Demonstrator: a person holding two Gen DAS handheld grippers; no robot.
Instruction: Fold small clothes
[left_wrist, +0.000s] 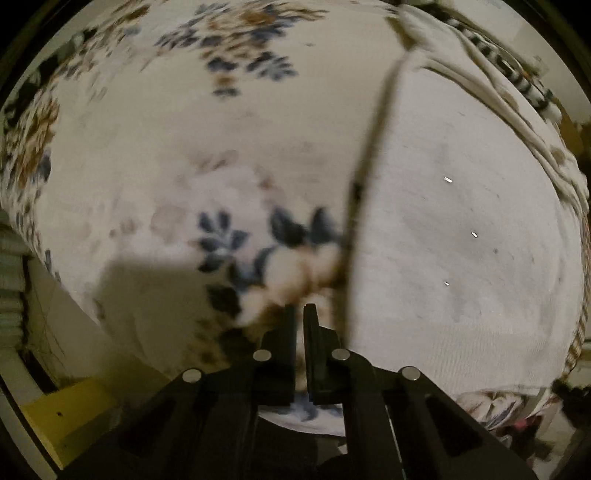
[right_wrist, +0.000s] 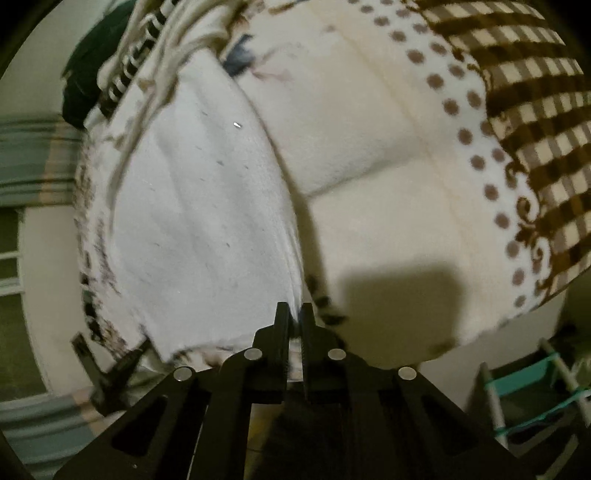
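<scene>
A small white garment (left_wrist: 450, 236) lies flat on a flowered cream blanket (left_wrist: 207, 147). Its left edge runs as a dark line from top to bottom in the left wrist view. My left gripper (left_wrist: 300, 314) is shut just left of that edge, over the blanket's blue flowers, with nothing clearly between its jaws. In the right wrist view the same garment (right_wrist: 199, 221) fills the left half. My right gripper (right_wrist: 294, 312) is shut on the garment's near right corner. The other gripper's black tip (right_wrist: 110, 369) shows at the garment's lower left.
A pile of other clothes with black-and-white stripes (left_wrist: 517, 74) lies at the garment's far end. A brown checked blanket (right_wrist: 524, 110) with a dotted border covers the right side. The bed's edge is near, with a yellow box (left_wrist: 70, 413) and a teal rack (right_wrist: 532, 391) on the floor.
</scene>
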